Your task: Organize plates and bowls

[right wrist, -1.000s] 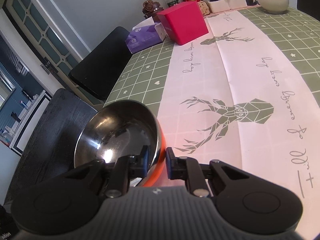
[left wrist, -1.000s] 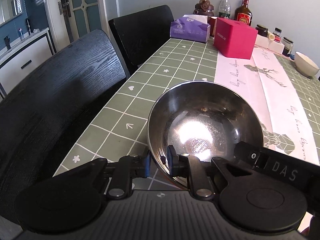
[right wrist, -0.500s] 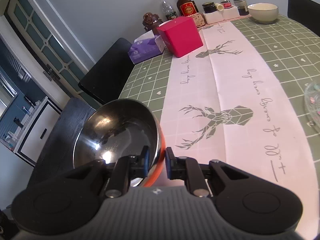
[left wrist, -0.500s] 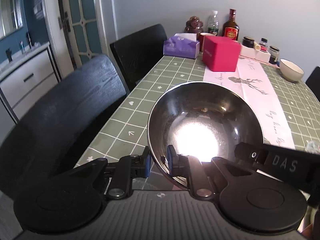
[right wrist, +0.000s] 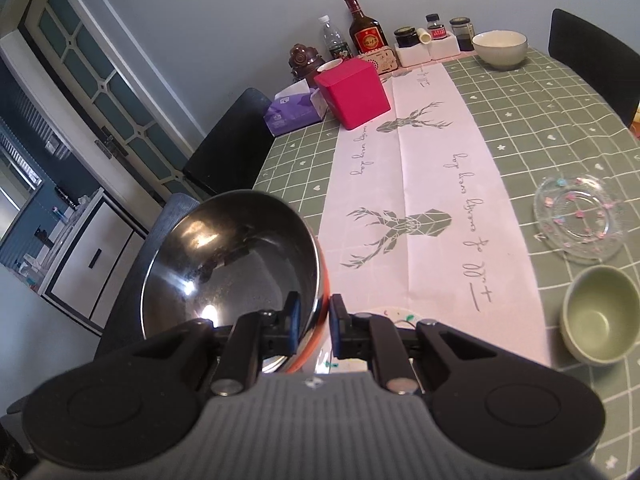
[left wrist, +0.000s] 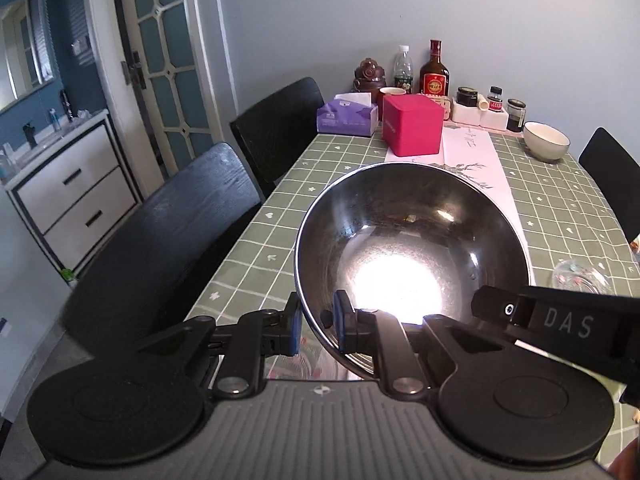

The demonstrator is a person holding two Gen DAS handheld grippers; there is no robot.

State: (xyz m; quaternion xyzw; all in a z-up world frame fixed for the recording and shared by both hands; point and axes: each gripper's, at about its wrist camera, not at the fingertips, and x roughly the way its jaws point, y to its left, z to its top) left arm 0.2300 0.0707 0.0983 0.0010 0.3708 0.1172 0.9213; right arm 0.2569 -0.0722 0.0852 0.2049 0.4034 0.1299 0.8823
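Item: steel bowl (left wrist: 412,256), held clear above the green checked table (left wrist: 280,216); my left gripper (left wrist: 316,322) is clenched on its near rim at 6 o'clock; my right gripper (right wrist: 313,320) is clenched on the rim at the bowl's 4 o'clock. Also on the table: glass plate (right wrist: 580,216) at 3 o'clock; green bowl (right wrist: 600,314) at 4 o'clock; white bowl (right wrist: 500,48) at 1 o'clock; red box (right wrist: 352,92) at 12 o'clock.

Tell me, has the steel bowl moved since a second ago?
Yes. The steel bowl, clamped by both grippers, has risen off the table: the red box now looks farther below.
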